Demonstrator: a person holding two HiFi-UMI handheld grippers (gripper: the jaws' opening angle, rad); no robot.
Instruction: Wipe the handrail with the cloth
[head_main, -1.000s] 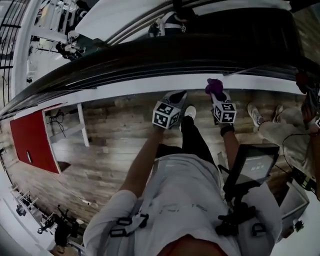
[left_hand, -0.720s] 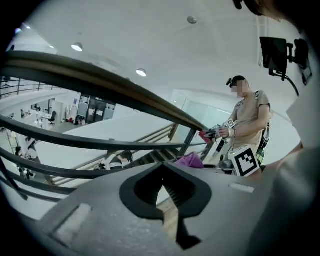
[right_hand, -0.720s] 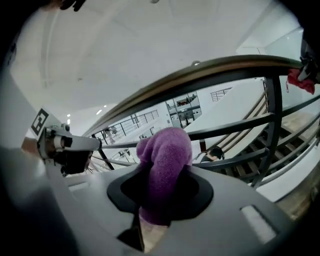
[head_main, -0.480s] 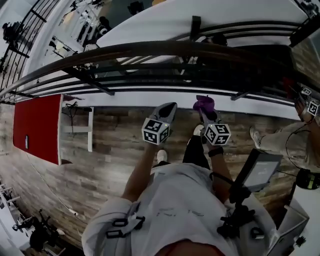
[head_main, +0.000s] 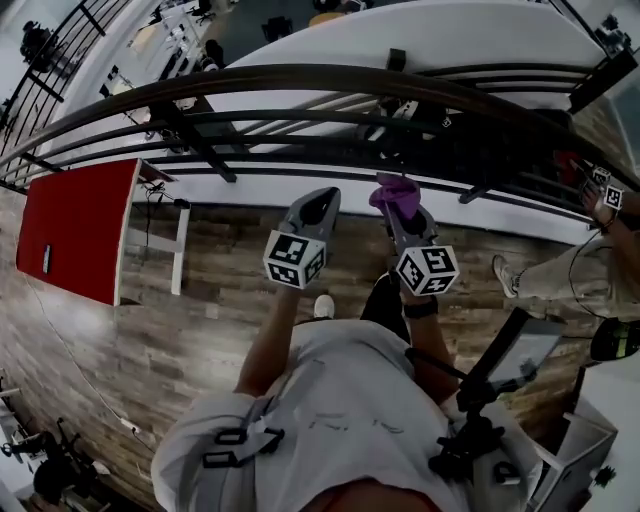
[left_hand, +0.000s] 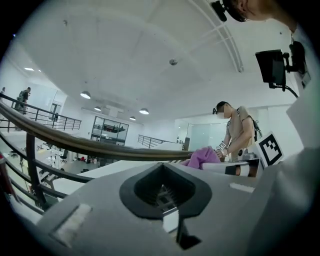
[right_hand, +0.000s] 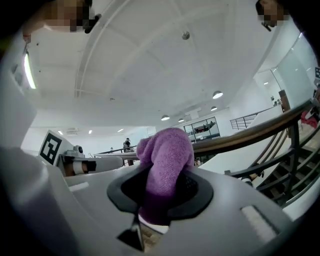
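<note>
So the right gripper (head_main: 400, 212) is clamped tight on the purple cloth (head_main: 396, 192), with a fat wad poking out past the jaw tips. That wad sits below the handrail (head_main: 300, 78), near it but not on it yet as far as I can tell. The left gripper (head_main: 318, 200) hangs just beside the right one, also below the handrail, jaws closed together with nothing between them. For the wipe itself I'd bring the wad up onto the handrail and press so the fabric flattens and wraps over the rounded top. Then drag along the curve in one steady pass, keeping the hard jaw tips off the finish. Stuff to watch: the thinner bars (head_main: 290, 118) running under the handrail and the slanted posts (head_main: 192, 142) holding it could snag the cloth if the pass dips low. Another person (head_main: 560, 270) is off toward the right end of the handrail, so a long sweep that way gets crowded. A red panel (head_main: 75, 225) sits under the handrail to the left, well out of the way.
</note>
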